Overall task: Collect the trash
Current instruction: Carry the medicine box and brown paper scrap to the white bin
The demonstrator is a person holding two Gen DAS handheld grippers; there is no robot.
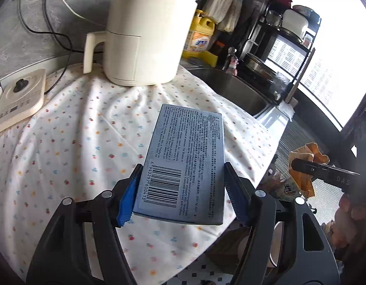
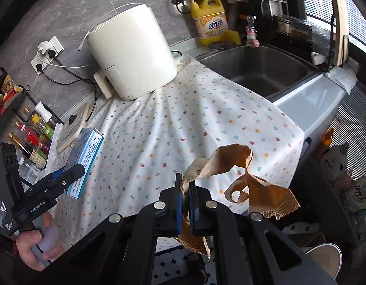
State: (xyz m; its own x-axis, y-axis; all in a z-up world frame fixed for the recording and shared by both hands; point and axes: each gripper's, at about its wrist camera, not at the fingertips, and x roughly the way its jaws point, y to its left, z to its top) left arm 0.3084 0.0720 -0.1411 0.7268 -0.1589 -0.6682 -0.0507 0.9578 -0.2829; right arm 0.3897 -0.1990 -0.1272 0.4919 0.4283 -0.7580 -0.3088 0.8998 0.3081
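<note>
Left wrist view: left tongs gripping blue box; right tongs pinching crumpled paper bag. Carrying step; next, probably locating a bin.

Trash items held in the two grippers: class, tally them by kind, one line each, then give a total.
Blue cardboard box, clamped in the left gripper: 1
Crumpled brown paper bag, pinched in the right gripper: 1
Total: 2

Both wrist views over tablecloth
</note>
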